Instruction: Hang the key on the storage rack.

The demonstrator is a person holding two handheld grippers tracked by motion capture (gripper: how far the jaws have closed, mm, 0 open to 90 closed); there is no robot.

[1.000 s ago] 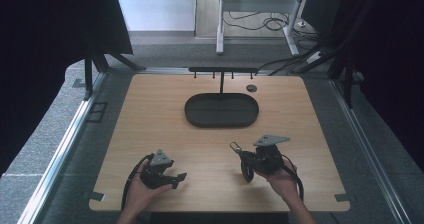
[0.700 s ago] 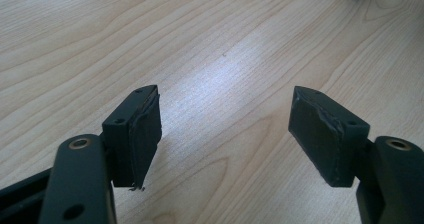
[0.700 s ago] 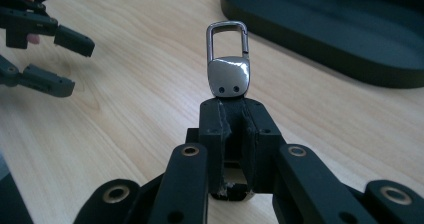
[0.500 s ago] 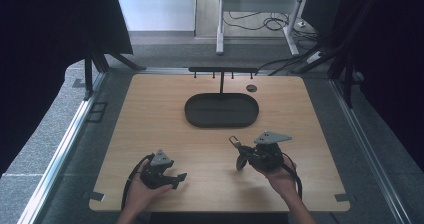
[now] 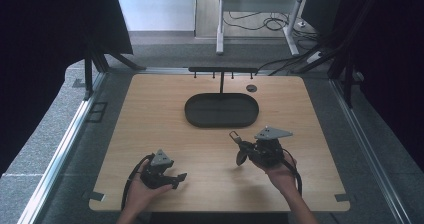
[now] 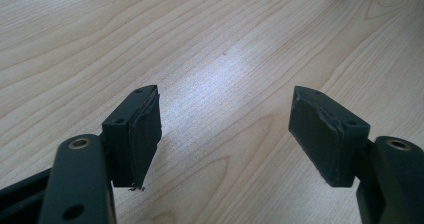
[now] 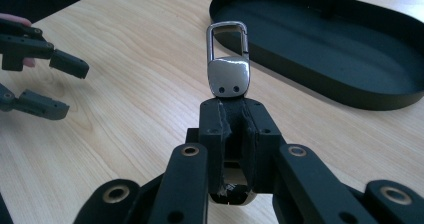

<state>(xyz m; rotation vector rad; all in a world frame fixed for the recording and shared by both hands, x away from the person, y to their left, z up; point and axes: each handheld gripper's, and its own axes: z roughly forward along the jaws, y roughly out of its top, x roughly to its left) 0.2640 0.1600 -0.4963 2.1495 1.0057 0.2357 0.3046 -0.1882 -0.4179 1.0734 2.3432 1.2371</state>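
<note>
Your right claw is clenched on the base of a metal key clip, holding it up off the tabletop just short of the black oval tray with its hook stand (likely where the clip belongs). Your left claw is released, jaws wide over bare wood, holding nothing. You seem to be mid-carry: next, bring the clip's loop squarely up to a hook
</note>
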